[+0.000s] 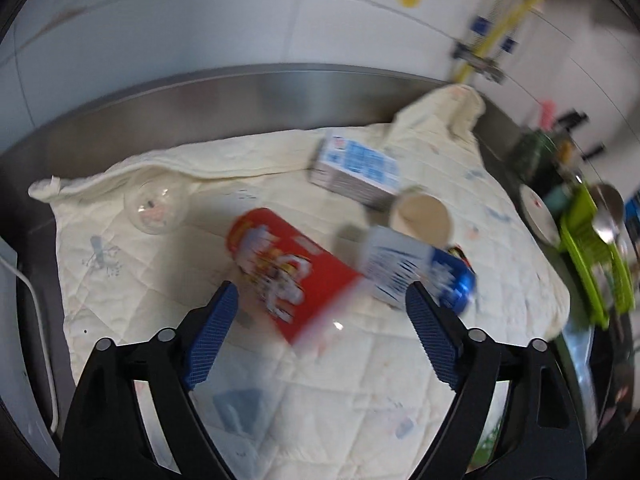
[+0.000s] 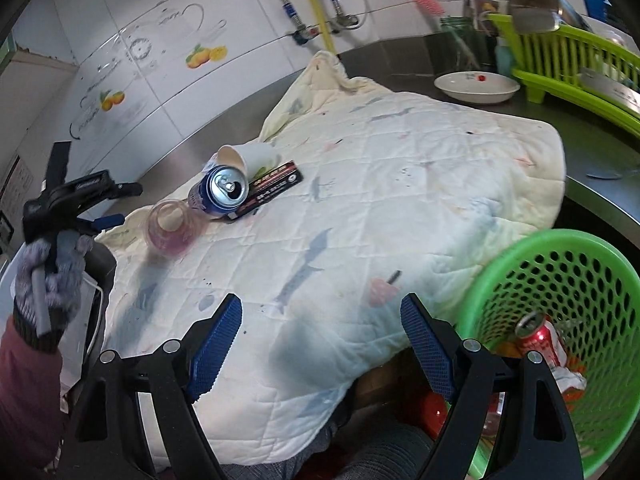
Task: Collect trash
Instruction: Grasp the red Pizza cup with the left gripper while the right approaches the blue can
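Observation:
In the left wrist view a red printed cup (image 1: 286, 266) lies on its side on the cream quilted cloth (image 1: 200, 280), just beyond my open left gripper (image 1: 322, 304). A blue can (image 1: 456, 280), a paper cup (image 1: 422, 218), a blue-white carton (image 1: 356, 168) and a clear plastic cup (image 1: 156, 208) lie further off. In the right wrist view my right gripper (image 2: 322, 320) is open and empty over the cloth's near edge. The blue can (image 2: 222, 194), paper cup (image 2: 248, 158), dark flat box (image 2: 272, 188) and clear pinkish cup (image 2: 172, 230) lie at the far left. The green mesh basket (image 2: 560, 280) at right holds a red can (image 2: 538, 340).
A white bowl (image 2: 476, 86) and a green dish rack (image 2: 568, 64) stand on the steel counter at the back right. The left hand, gloved, holds the other gripper (image 2: 60, 200) at the left edge. Tiled wall with pipes runs behind.

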